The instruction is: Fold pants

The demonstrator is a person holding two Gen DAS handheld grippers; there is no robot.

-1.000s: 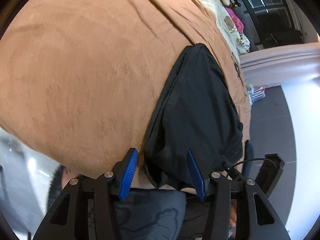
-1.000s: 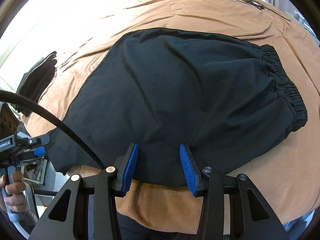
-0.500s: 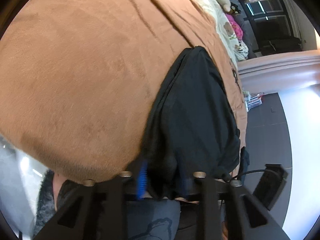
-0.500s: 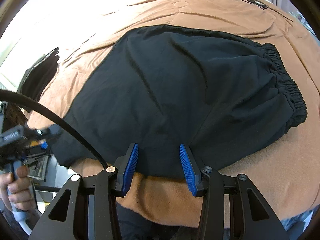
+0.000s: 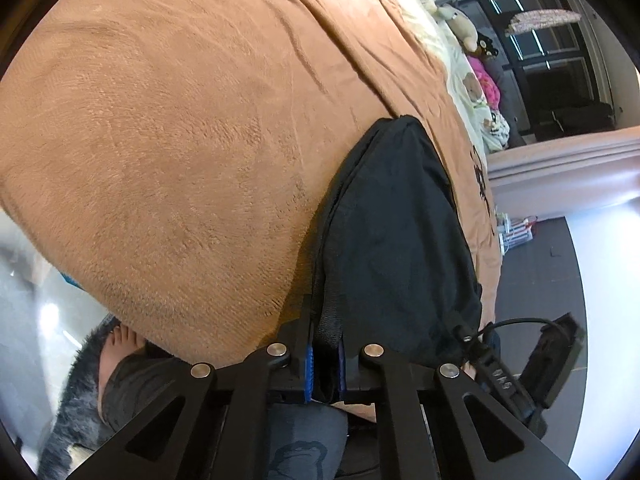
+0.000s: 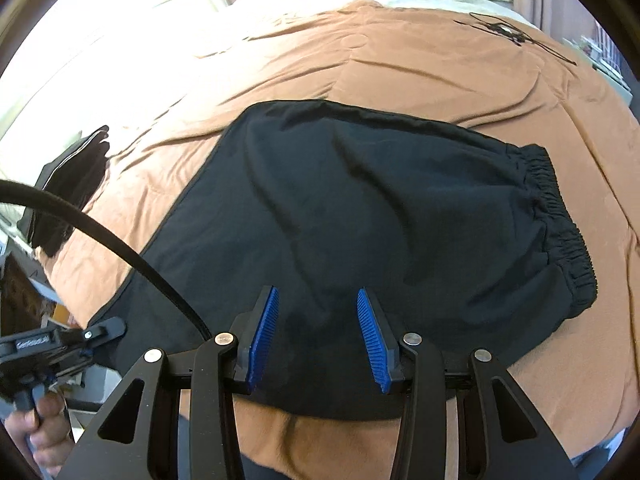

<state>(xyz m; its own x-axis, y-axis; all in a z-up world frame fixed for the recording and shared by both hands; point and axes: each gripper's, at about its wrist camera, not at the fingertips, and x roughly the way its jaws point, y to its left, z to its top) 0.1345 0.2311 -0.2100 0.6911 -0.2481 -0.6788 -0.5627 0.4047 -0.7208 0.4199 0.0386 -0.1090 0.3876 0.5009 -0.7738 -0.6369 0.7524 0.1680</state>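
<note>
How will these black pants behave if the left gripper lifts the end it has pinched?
Probably floppy: the pants lie in soft wrinkles on the blanket. The left gripper has just closed on one edge, so the rest would likely sag. The bunched waistband may hang heavier.

Bed under tan blanket [image 6: 400, 60], dark window [image 5: 552, 52], grey floor [image 5: 532, 280], stuffed toys [image 5: 460, 20].

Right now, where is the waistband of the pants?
In the right wrist view, the elastic waistband is at the right end of the black pants, lying on the brown blanket, to the right of the open right gripper.
</note>
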